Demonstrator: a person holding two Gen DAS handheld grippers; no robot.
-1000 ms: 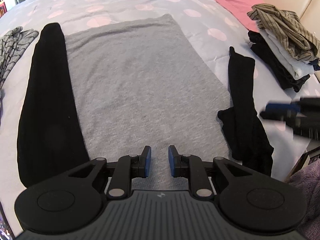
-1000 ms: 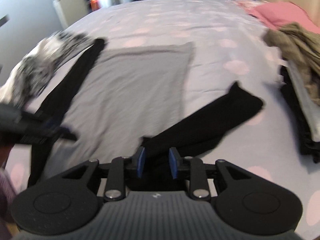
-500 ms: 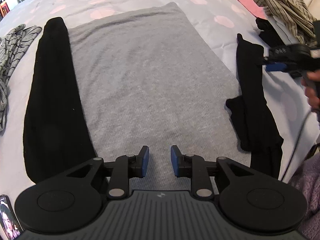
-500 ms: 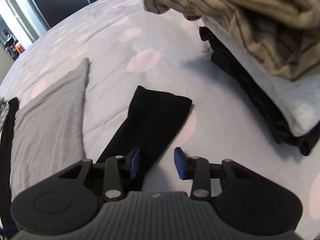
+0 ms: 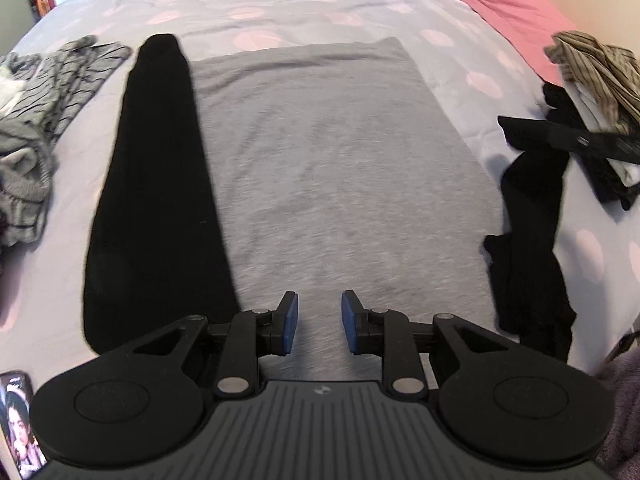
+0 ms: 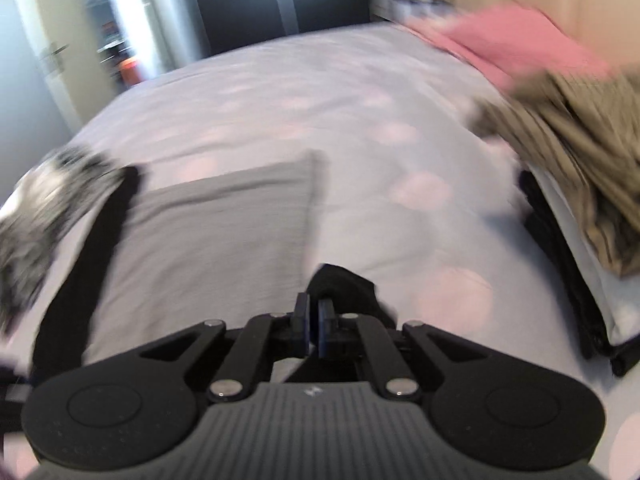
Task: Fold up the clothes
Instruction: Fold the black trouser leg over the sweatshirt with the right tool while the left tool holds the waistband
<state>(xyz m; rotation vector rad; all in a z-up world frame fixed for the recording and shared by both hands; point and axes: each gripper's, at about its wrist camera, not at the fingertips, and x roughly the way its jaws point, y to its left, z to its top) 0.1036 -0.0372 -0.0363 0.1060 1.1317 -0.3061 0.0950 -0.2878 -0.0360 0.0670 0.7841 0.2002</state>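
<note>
Right tongs (image 6: 313,322) now pinching black sleeve (image 6: 344,284), lifted

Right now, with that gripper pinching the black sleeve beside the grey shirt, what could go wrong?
1. The right gripper has shut on only the tip of the black right sleeve; so small a bite could slip out mid-fold.
2. The sleeve looks bunched, so it may land creased on the flat grey shirt body.
3. The folded clothes stack lies close by; a wide swing might knock it.
</note>
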